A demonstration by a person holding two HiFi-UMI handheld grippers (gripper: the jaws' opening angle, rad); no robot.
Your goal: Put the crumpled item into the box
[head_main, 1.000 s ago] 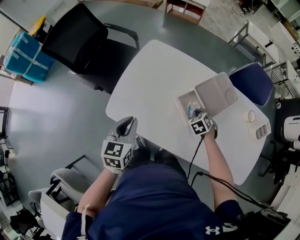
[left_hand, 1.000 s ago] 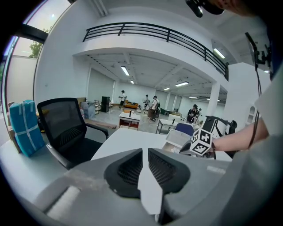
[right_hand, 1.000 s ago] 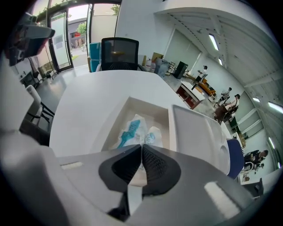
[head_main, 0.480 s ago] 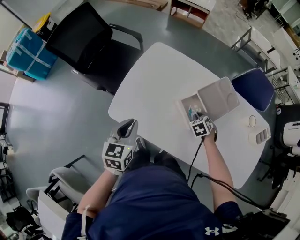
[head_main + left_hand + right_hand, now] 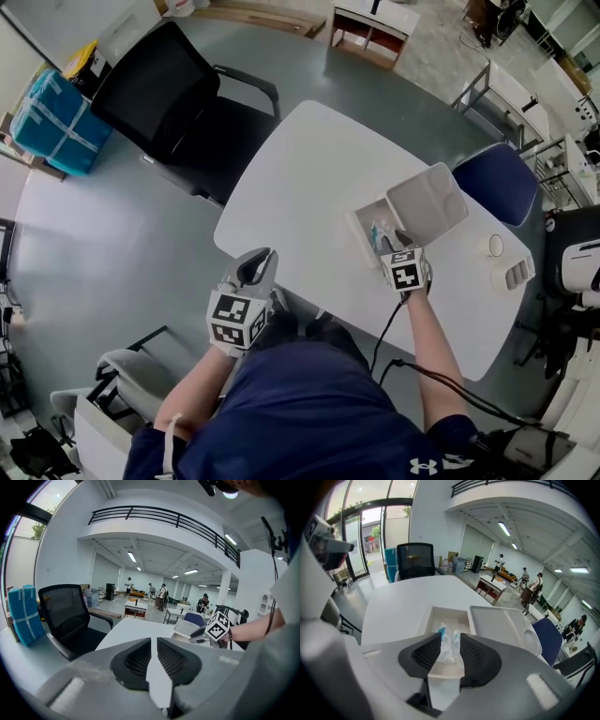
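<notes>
white table [image 5: 309, 178]: crumpled item [image 5: 449, 646] in box [image 5: 451, 618]; under armour shirt logo [image 5: 419, 464]

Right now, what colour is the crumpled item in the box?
Crumpled item: clear with blue; right gripper view.

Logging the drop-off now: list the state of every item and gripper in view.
box: open, lid swung back beside it.
crumpled item: lying inside the box, not gripped.
right gripper: open above the box; jaws have just been opening, pads clear of the item.
left gripper: shut, nothing between its jaws.
</notes>
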